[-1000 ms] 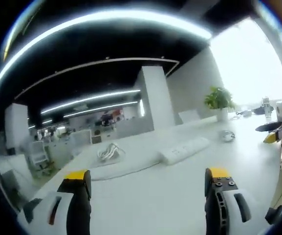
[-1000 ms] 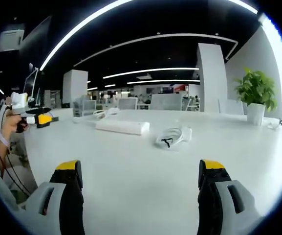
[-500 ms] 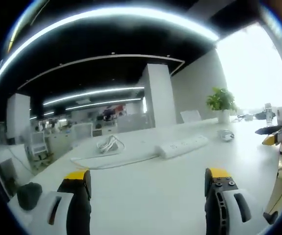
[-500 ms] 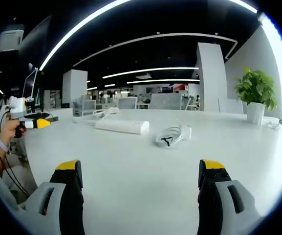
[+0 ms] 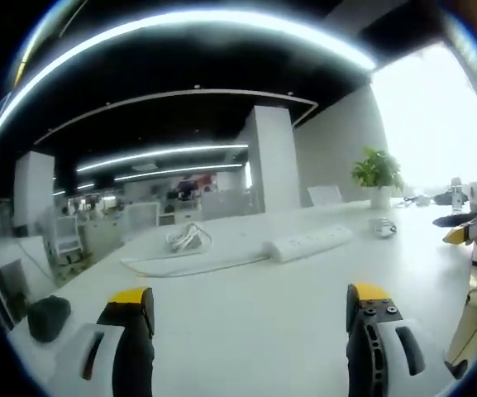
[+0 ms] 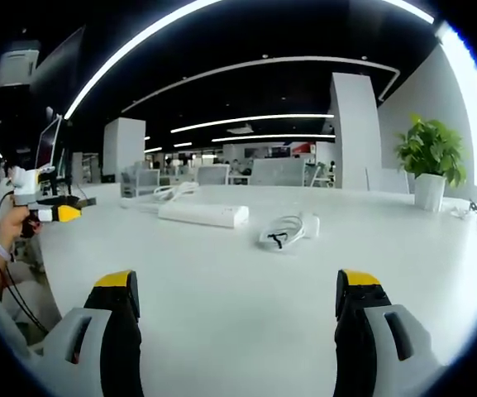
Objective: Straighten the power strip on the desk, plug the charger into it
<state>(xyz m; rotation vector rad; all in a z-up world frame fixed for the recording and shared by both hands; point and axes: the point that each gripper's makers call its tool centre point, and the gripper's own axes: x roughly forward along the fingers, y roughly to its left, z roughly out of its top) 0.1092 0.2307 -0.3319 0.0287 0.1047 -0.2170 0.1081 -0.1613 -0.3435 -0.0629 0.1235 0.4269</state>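
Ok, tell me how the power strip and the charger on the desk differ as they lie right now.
The power strip is one long, rigid white bar lying flat; the charger is a small plug block with its cable bunched in loose loops. The power strip's cord trails away across the desk, while the charger's cable stays coiled beside it. The charger lies nearer the right tongs than the power strip. Both are white and rest untouched on the desk.

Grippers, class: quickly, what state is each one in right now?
Left gripper: open, holding nothing.
Right gripper: open, holding nothing.
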